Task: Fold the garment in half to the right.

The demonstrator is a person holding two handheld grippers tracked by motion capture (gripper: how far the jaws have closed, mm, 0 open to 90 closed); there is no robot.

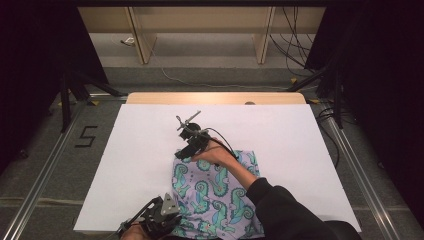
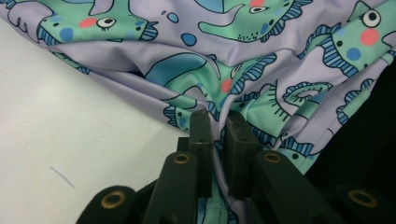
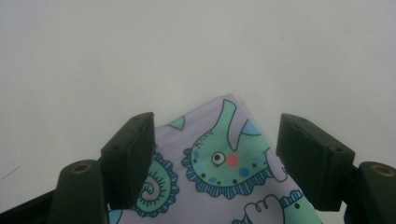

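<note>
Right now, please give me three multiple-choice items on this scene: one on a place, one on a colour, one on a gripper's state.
1. Where does the chameleon-print cloth lie?
A. on the white table cover, at the near edge
B. on the floor
C. on a shelf

2. What is the cloth's ground colour?
A. red
B. lilac
C. black

3. How is the left gripper?
A. wide open above the cloth
B. lying on the floor
C. shut on a fold of the cloth

Key: 1 A, the high view shows it there; 2 B, lilac lies between the green chameleons; 3 C, the jaws pinch a bunched fold.
</note>
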